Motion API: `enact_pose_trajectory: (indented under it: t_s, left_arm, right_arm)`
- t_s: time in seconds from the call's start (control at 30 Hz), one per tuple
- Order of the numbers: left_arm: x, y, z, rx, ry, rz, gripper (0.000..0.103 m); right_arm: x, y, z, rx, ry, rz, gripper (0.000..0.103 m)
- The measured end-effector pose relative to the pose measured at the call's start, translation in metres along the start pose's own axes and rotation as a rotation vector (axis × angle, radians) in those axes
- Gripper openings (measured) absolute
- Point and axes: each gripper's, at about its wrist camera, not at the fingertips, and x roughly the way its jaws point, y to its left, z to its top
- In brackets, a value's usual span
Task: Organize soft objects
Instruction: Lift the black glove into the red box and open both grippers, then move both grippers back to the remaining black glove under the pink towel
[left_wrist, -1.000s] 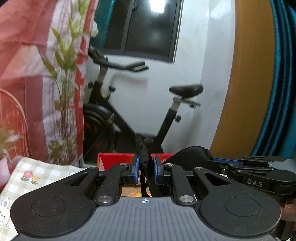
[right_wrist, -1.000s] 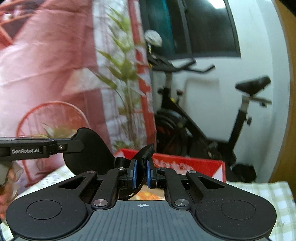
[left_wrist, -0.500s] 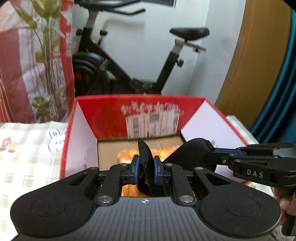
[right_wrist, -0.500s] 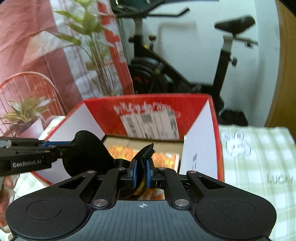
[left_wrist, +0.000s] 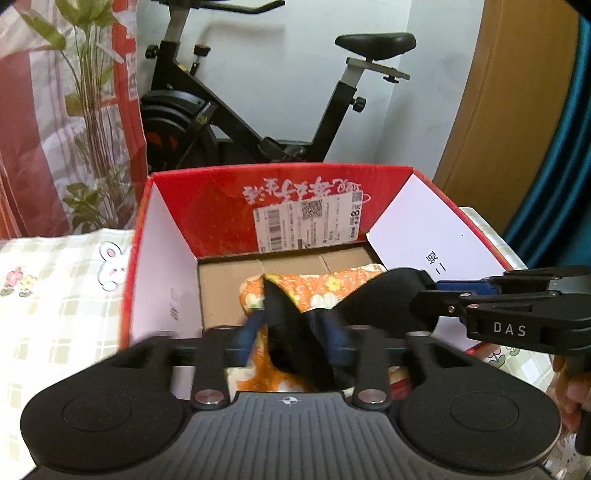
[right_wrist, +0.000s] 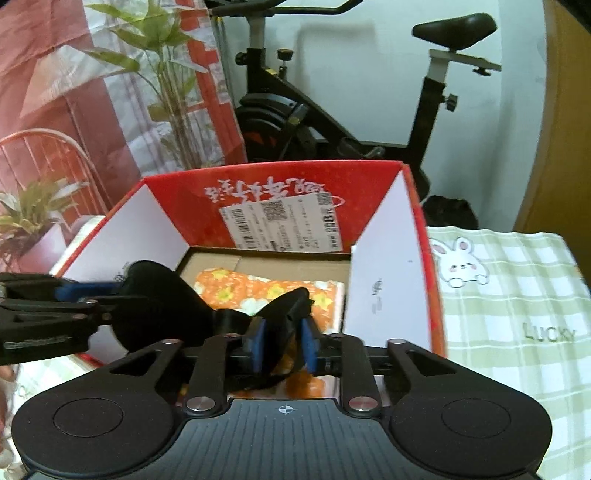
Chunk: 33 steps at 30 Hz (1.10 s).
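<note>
Strap (left_wrist: 291, 332) — black, soft, with a padded oval end (left_wrist: 391, 295) — spans between our two grippers above the open red box (left_wrist: 221, 192). Its long axis runs across the box from side to side; in the left view the padded end lies toward the right gripper (left_wrist: 441, 286), while a folded flap stands up between the blue pads.

Our left gripper (left_wrist: 291, 330) points down into the box at a slant. Its jaws have just been opening and now stand spread, the pads blurred on either side of the strap, no longer pressing it. Our right gripper (right_wrist: 282, 339) slants down likewise, its jaws also just opening — a narrow gap, with the strap's fold (right_wrist: 284, 314) between the pads; whether they touch it we cannot tell. A hand (left_wrist: 569, 391) shows at the right edge, holding the right gripper's handle.

Below the strap, on the box's cardboard floor, lies an orange flowered cloth (right_wrist: 266, 291). The box sits on a checked cloth (right_wrist: 517, 302) over the worktop.
</note>
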Motion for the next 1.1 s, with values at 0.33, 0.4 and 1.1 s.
enact_pose_trajectory:
  t_s: [0.33, 0.4, 1.1]
  left_arm:
    - [-0.051, 0.012, -0.007, -0.012, -0.07, 0.023, 0.087]
    - [-0.066, 0.013, -0.013, -0.008, -0.089, 0.023, 0.092]
    - [-0.151, -0.014, -0.136, -0.012, -0.068, 0.026, 0.103]
  right_arm:
    - [-0.046, 0.003, -0.009, -0.058, -0.081, -0.023, 0.061]
    - [-0.062, 0.002, -0.014, -0.04, -0.124, 0.013, 0.081]
    - [-0.171, 0.02, -0.134, -0.011, -0.25, 0.09, 0.103]
